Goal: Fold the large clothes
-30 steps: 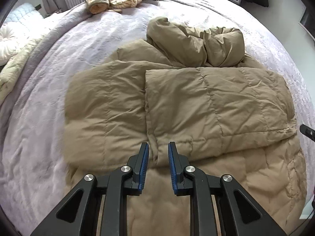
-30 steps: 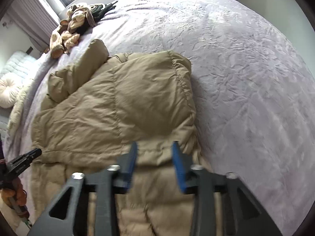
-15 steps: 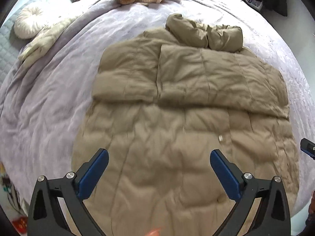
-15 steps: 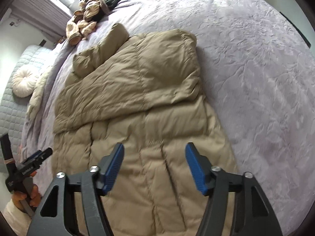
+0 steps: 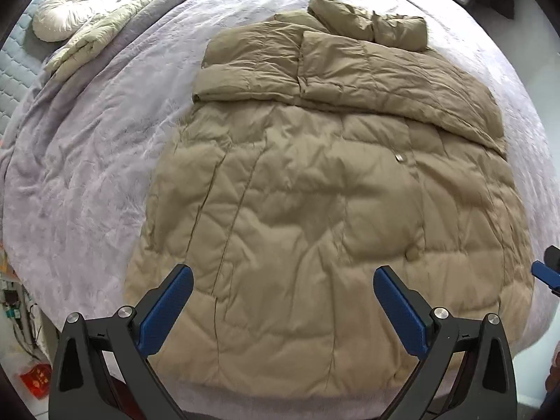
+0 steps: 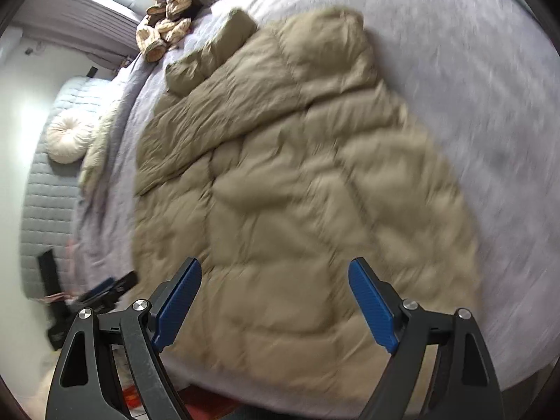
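Observation:
A long tan puffer coat (image 5: 315,210) lies flat on the lilac bed (image 5: 87,161), both sleeves folded across its chest and the hood bunched at the far end. In the blurred right wrist view the same coat (image 6: 287,192) fills the middle. My left gripper (image 5: 283,280) hovers over the coat's hem with its jaws wide apart and nothing between them. My right gripper (image 6: 274,276) hangs above the hem too, jaws still opening, empty. The right gripper's blue tip (image 5: 546,274) shows at the right edge of the left wrist view; the left gripper (image 6: 108,287) appears at the lower left of the right wrist view.
A heap of striped beige clothes (image 6: 168,17) lies at the bed's far end. A round cream cushion (image 5: 59,17) and a pale quilt (image 5: 91,42) rest by the grey padded headboard (image 6: 45,189). Cables and a red packet (image 5: 35,378) lie on the floor.
Both grippers let go of the folded sleeves, opened wide and drew back along the coat towards its hem, so the whole coat now shows.

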The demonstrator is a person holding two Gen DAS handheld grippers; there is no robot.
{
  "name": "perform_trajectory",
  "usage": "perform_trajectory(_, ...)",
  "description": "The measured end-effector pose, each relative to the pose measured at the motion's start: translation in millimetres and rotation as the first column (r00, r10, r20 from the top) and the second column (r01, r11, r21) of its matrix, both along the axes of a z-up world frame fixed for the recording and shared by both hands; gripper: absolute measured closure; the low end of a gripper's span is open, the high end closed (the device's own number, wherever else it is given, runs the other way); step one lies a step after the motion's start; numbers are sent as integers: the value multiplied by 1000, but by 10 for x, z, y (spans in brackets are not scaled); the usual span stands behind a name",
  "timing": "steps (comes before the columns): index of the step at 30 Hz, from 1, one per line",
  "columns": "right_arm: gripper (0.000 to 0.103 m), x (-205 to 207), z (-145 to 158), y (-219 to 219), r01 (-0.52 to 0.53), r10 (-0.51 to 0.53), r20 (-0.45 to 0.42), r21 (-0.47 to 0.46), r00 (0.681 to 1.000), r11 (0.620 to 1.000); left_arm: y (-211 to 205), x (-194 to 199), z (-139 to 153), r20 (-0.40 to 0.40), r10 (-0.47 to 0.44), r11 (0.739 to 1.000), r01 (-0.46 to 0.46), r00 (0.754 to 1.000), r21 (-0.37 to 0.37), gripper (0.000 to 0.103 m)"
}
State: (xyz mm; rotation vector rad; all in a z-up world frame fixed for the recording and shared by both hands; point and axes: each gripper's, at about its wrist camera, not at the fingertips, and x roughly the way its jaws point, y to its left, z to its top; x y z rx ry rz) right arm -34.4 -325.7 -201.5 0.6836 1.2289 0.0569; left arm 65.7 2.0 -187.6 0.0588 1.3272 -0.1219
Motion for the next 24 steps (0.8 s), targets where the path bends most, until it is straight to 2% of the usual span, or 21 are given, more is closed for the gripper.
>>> perform_trajectory(3, 15, -173, -13, 96, 31, -31, -17, 3, 999, 1000, 80, -123, 18, -2, -24, 1000, 24, 1000, -9, 0)
perform_trajectory(7, 15, -443, -24, 126, 129, -128, -41, 27, 991, 991, 221, -284, 21, -12, -37, 999, 36, 999, -26, 0)
perform_trajectory(14, 15, -885, -173, 78, 291, -280, -107, 106, 954, 951, 455, -482, -3, -17, -40, 999, 40, 999, -30, 0)
perform_trajectory(17, 15, -990, -243, 61, 329, -313, -123, 148, 942, 933, 619, -541, -77, -41, -31, 997, 27, 999, -76, 0)
perform_trajectory(20, 15, -1086, -326, 55, 371, -348, -142, 195, 927, 908, 850, -602, -211, -95, 24, 991, -37, 995, -130, 0)
perform_trajectory(22, 15, -1139, -365, 70, 392, -367, -150, 208, 918, 896, 983, -658, -300, -121, 52, 990, -67, 991, -121, 0)
perform_trajectory(24, 15, -1202, -422, 70, 412, -384, -162, 219, 909, 884, 1035, -719, -370, -127, 50, 997, -58, 991, -56, 0)
